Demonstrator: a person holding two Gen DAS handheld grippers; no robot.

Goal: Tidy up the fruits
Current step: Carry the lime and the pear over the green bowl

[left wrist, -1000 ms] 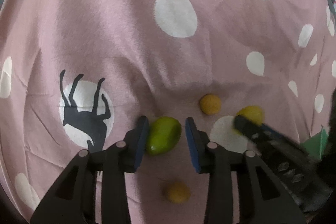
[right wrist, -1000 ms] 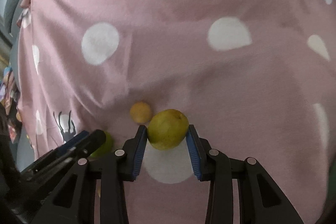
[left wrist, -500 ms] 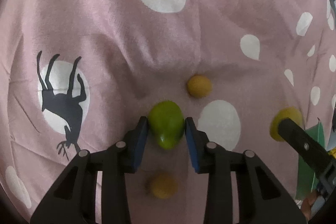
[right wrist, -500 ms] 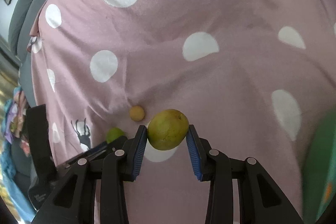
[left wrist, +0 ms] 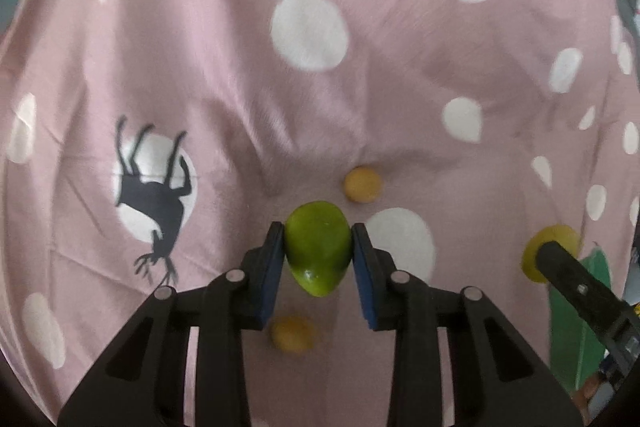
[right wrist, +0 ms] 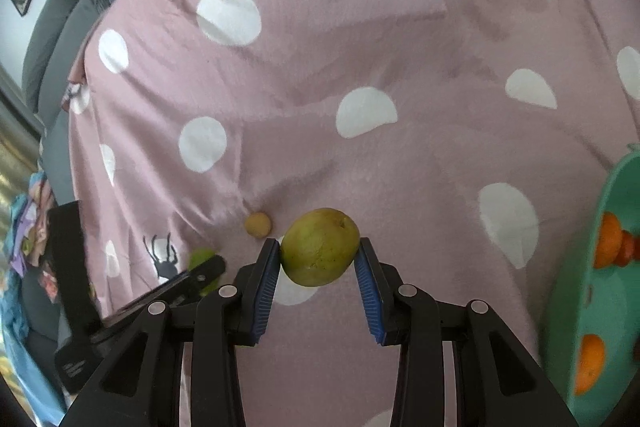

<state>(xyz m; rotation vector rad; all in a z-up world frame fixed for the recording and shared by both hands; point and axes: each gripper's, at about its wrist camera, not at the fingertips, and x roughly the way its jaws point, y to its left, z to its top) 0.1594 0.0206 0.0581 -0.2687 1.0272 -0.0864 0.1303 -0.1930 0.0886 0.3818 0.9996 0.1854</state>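
My left gripper is shut on a green mango-shaped fruit and holds it above the pink spotted cloth. My right gripper is shut on a yellow-green pear and holds it above the cloth. The pear also shows in the left wrist view, partly behind a finger of the right gripper. The green fruit shows in the right wrist view. Two small orange-yellow fruits lie on the cloth; one shows in the right wrist view.
A teal-green tray with several orange fruits stands at the right; its edge shows in the left wrist view. A grey sofa back lies beyond the cloth at the upper left.
My left gripper has closed on the green fruit and lifted it off the cloth. My right gripper has risen with the pear and moved right, so the tray has come into view.
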